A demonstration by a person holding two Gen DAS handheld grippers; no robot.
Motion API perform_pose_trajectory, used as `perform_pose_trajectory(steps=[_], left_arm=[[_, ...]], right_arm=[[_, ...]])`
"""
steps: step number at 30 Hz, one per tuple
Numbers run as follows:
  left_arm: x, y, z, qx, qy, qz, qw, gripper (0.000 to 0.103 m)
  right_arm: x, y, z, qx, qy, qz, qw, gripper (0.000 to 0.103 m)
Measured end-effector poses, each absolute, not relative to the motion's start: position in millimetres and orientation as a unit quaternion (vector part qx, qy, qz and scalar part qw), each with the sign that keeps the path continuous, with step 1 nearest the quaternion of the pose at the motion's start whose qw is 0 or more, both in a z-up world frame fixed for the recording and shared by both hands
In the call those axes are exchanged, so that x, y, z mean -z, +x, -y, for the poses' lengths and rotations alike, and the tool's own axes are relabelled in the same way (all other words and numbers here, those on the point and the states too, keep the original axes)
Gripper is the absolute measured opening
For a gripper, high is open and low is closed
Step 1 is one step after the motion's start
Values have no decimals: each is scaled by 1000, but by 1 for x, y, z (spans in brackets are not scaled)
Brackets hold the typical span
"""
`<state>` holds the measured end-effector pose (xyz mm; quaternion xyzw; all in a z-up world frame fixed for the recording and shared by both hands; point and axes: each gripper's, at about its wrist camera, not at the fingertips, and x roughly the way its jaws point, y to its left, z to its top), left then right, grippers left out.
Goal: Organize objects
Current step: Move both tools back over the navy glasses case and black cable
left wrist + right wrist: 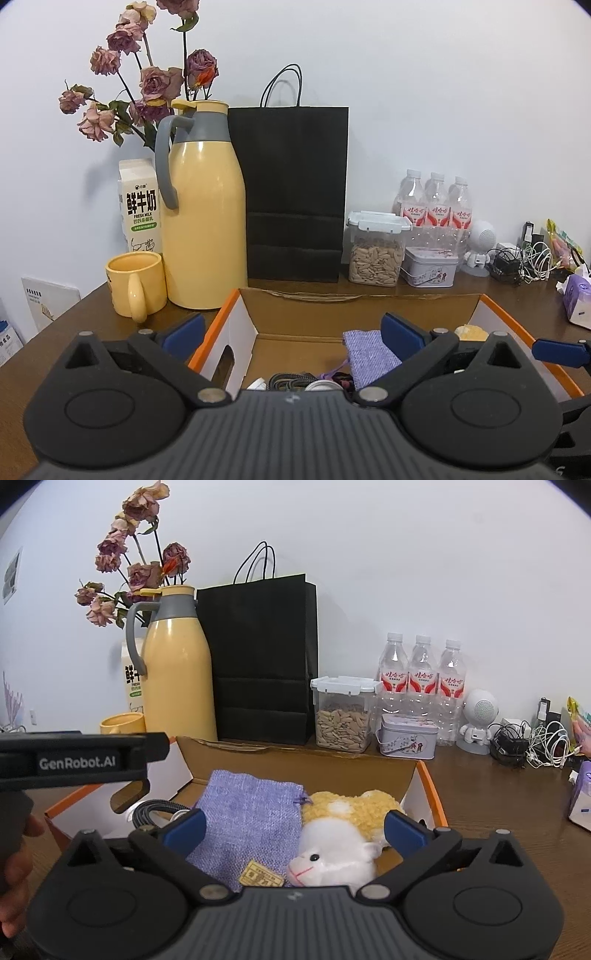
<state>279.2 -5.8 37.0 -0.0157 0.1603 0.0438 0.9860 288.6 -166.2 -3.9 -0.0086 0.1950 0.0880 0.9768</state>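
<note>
An open cardboard box (236, 310) with an orange rim sits on the brown table; it also shows in the right wrist view (428, 775). In it lie a purple cloth pouch (243, 812), a yellow and white plush sheep (340, 834), a dark coiled cable (288, 380) and small items. My left gripper (293, 332) is open and empty above the box's left part. My right gripper (293, 829) is open and empty above the pouch and the plush. The pouch also shows in the left wrist view (369, 354).
Behind the box stand a yellow mug (135, 282), a yellow thermos jug (203, 221), a milk carton (140, 206), dried roses (147, 81), a black paper bag (295, 192), a jar of seeds (376, 254), a tin (430, 271), water bottles (436, 206), a white robot figure (480, 247), cables (524, 262), a tissue pack (578, 299).
</note>
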Motion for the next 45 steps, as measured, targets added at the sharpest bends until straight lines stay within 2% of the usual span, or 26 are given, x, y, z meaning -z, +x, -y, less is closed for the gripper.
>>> perform_pose_trajectory(steps=[20, 45], left_arm=[[-53, 238, 3, -23, -8, -189, 982, 103], [-24, 164, 22, 32, 18, -318, 947, 103]], right_arm=[[-21, 246, 165, -99, -36, -192, 976, 103], [11, 156, 211, -74, -15, -260, 963, 103]])
